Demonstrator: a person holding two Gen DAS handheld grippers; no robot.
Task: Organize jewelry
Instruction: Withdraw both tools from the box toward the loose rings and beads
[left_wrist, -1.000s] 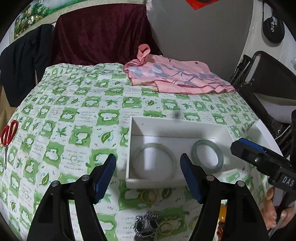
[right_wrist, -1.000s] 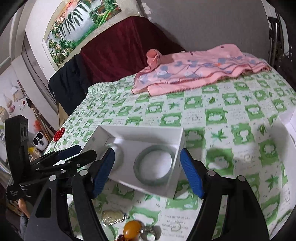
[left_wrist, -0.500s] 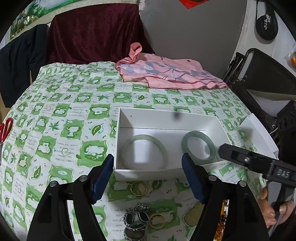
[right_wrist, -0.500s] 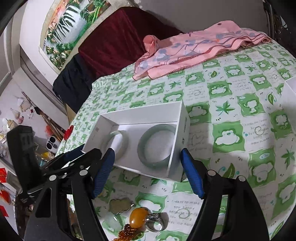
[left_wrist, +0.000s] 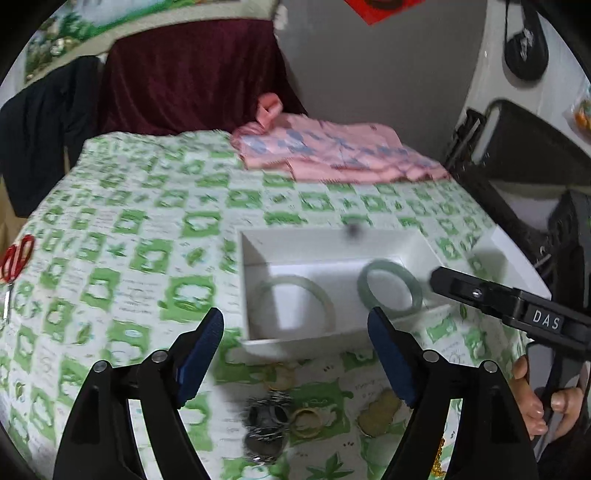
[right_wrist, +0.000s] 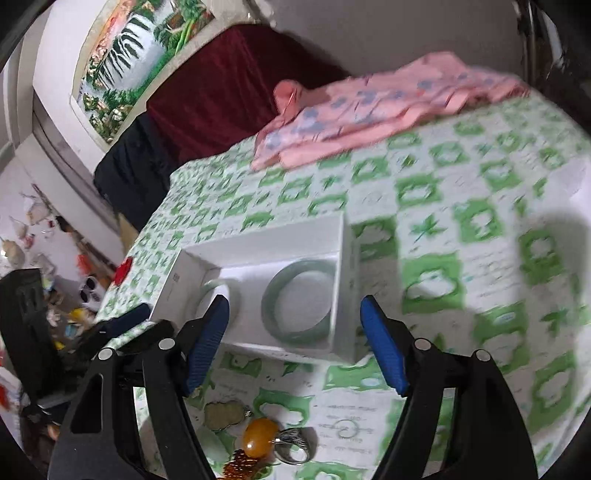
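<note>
A: What is seen past the left gripper (left_wrist: 295, 347)?

B: A white box (left_wrist: 334, 341) is seen just ahead of its tips. Two green bangles are laid flat in it: a pale bangle (left_wrist: 295, 304) ahead of the gap, and a darker bangle (left_wrist: 389, 291) ahead of the right finger. Below the tips, nearer the camera, small pieces are spread on the green cloth (left_wrist: 147, 229): gold rings (left_wrist: 306, 421), a dark metal ring (left_wrist: 266, 417) and a flat pendant (left_wrist: 378, 415).

A: Is anything held by it?

B: No. Its jaws are spread wide and have just been opening more. Nothing is gripped; only cloth and box are seen between them.

A: And the right gripper (right_wrist: 291, 345)?

B: Its jaws are spread wide too, and nothing is held. The box (right_wrist: 258, 258) is seen ahead of them, with the darker bangle (right_wrist: 297, 301) right in the gap. An amber bead (right_wrist: 258, 437) and a silver ring (right_wrist: 293, 446) are seen under the jaws, near the camera. The left gripper is seen off to its left side.
</note>
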